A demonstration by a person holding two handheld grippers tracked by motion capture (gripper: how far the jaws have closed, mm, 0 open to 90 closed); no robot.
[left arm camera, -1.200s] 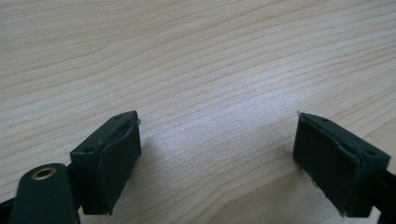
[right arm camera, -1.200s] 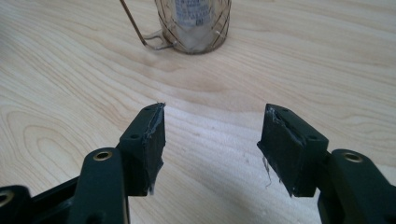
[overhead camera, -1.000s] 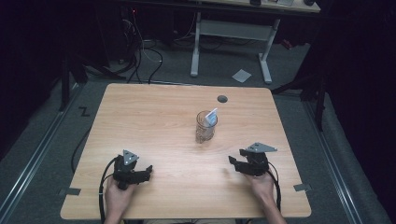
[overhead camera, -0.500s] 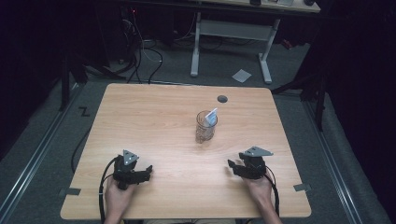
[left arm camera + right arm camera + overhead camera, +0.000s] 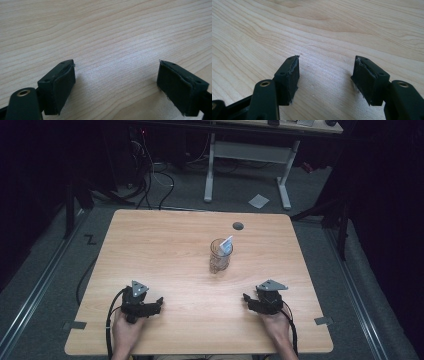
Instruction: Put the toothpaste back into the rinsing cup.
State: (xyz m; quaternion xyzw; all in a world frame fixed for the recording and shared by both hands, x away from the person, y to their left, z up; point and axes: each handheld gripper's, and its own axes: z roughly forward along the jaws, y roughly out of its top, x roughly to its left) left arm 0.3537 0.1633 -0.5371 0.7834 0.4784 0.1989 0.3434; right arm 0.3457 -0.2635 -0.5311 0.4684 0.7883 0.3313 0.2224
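Resting low over the light wooden table (image 5: 165, 250), the left gripper (image 5: 116, 82) has its two black padded jaws spread wide, with bare wood grain between them. The right gripper (image 5: 325, 75) is likewise released, its jaws apart over bare grain. From the high view, the left gripper (image 5: 159, 301) sits near the table's front edge on the left, held by the person's left hand (image 5: 127, 330), its black cable looping back off the edge. The right gripper (image 5: 245, 297) sits near the front edge on the right, held by the right hand (image 5: 274, 325). Well apart from both, past the table's middle, stands a clear glass jar (image 5: 220, 259) with a pale blue and white packet (image 5: 226, 244) sticking out of its mouth. Beyond the jar, a small dark round hole (image 5: 238, 225) marks the tabletop.
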